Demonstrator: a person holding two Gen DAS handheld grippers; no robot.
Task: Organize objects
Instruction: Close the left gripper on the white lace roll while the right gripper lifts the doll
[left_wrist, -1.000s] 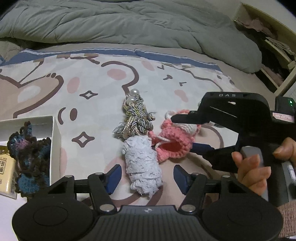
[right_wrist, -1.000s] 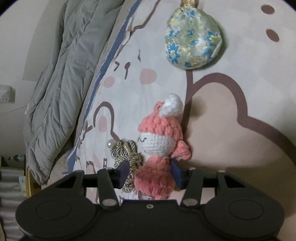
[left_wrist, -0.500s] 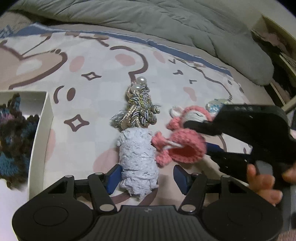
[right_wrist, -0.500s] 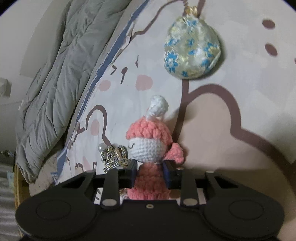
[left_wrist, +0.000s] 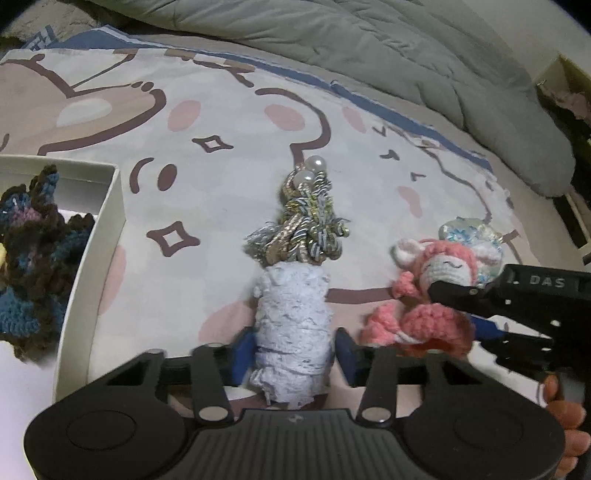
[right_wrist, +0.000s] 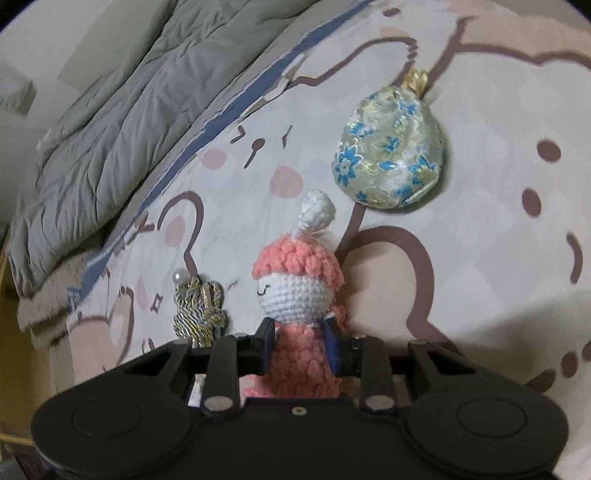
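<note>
My left gripper (left_wrist: 293, 352) is shut on a pale blue lace roll (left_wrist: 291, 325) lying on the bedsheet. A gold and blue cord tassel with pearls (left_wrist: 306, 225) lies just beyond the roll; it also shows in the right wrist view (right_wrist: 199, 310). My right gripper (right_wrist: 299, 341) is shut on the body of a pink crochet bunny doll (right_wrist: 295, 288) and holds it upright. In the left wrist view the right gripper (left_wrist: 476, 314) holds the doll (left_wrist: 436, 291) to the right of the roll. A floral brocade pouch (right_wrist: 388, 158) lies beyond the doll.
A white box (left_wrist: 107, 236) at the left holds a dark blue and brown crochet piece (left_wrist: 33, 258). A grey duvet (left_wrist: 332, 40) is bunched along the far side of the bed. A shelf (left_wrist: 569, 122) stands at the far right.
My left gripper has moved forward and closed on the lace roll. My right gripper has closed on the bunny doll and lifted it upright, shifting it to the right.
</note>
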